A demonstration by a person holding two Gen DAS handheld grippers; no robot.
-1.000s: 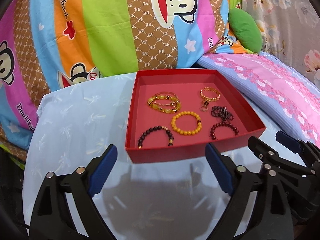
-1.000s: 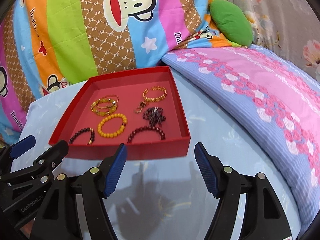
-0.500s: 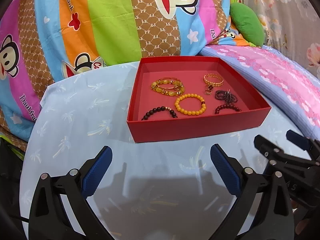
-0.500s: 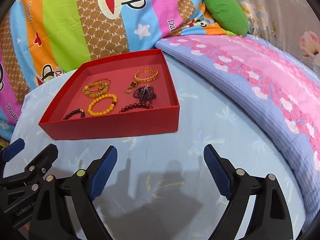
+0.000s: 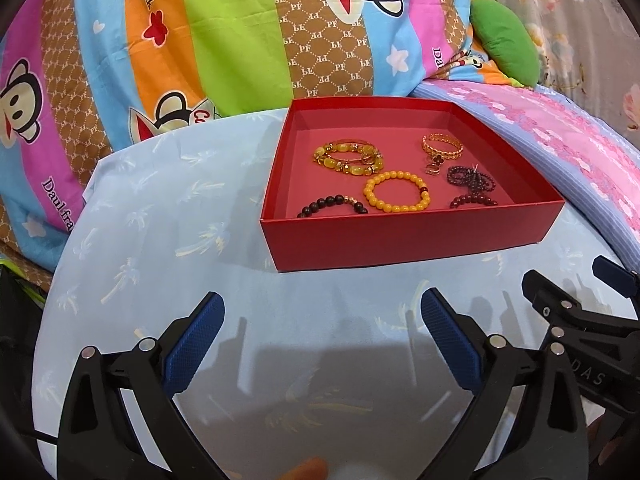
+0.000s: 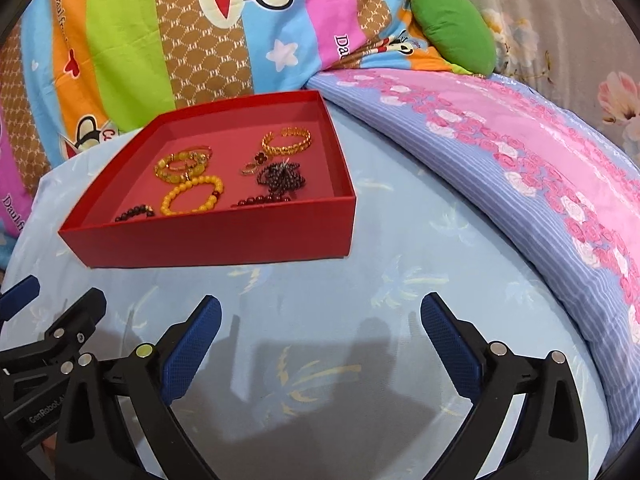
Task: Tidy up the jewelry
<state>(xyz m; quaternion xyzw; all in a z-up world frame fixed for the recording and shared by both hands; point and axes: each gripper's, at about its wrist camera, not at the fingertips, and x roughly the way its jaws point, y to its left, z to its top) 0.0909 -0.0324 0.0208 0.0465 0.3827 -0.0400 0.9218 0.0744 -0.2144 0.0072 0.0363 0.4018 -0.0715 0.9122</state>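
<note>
Jewelry lies in the red tray on the blue cloth: yellow bead bracelet centre, dark bead bracelet near left, maroon strand right. Left gripper is released; right gripper has just been opening, nothing between its jaws. Approach from above over the near wall, one piece at a time, avoiding neighbouring strands.

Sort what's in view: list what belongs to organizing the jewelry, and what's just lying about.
Belongs to the job:
red box
yellow bead bracelet
gold chain bracelet
amber bead bracelets
dark bead bracelet
garnet bead strands

Just lying about:
green cushion
cartoon monkey pillow
pink floral quilt
</note>
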